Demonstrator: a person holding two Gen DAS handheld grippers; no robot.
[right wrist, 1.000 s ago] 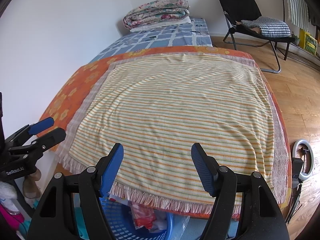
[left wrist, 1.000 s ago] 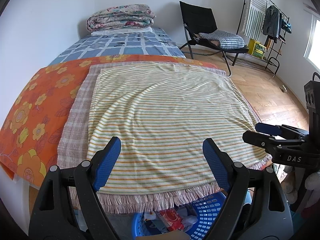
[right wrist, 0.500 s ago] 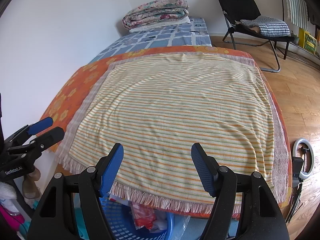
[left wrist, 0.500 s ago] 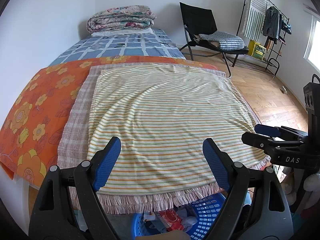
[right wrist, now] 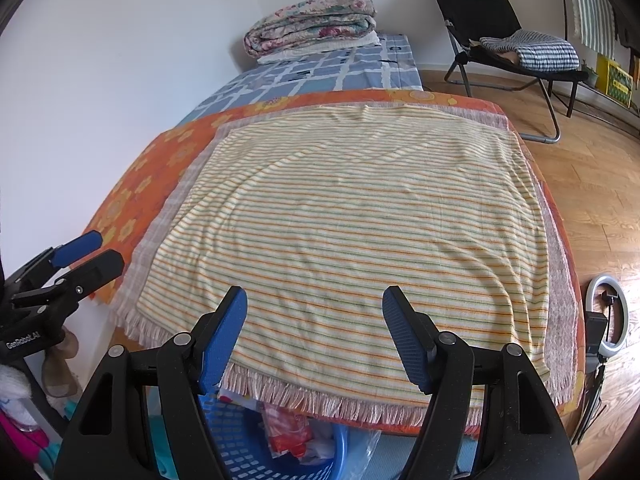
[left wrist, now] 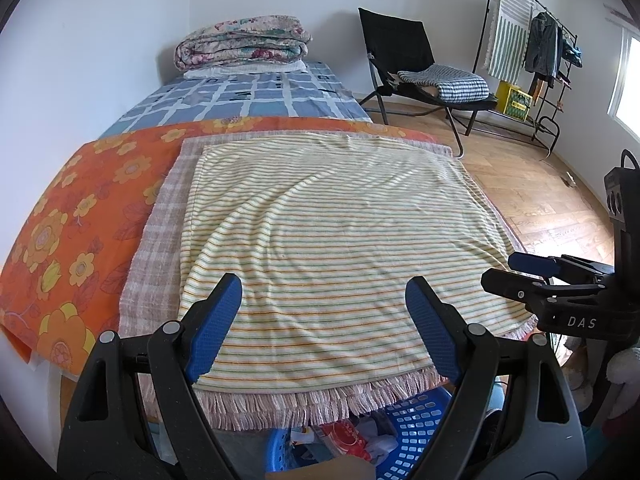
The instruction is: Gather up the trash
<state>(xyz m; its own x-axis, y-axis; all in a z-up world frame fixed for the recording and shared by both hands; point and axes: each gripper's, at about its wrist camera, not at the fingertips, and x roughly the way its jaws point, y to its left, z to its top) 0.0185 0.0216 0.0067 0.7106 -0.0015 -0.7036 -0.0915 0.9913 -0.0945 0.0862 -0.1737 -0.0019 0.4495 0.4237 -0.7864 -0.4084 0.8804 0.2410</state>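
Both tongs hang unmoved since a second ago: the left gripper (left wrist: 323,322) and right gripper (right wrist: 315,330) gape apart, gripping nothing, above the striped blanket (left wrist: 340,240). That blanket lies bare; the trash (right wrist: 290,432) sits in the blue basket (right wrist: 236,440) below its fringe, so collecting looks finished or paused.

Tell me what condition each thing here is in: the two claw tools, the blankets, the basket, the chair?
Left gripper: open, holding nothing.
Right gripper: open, holding nothing.
Striped blanket: spread flat on the bed, fringe hanging over the near edge.
Floral quilt: folded, stacked at the far end.
Blue basket: below the bed's edge, holding wrappers.
Folding chair: unfolded, checked cloth on its seat.
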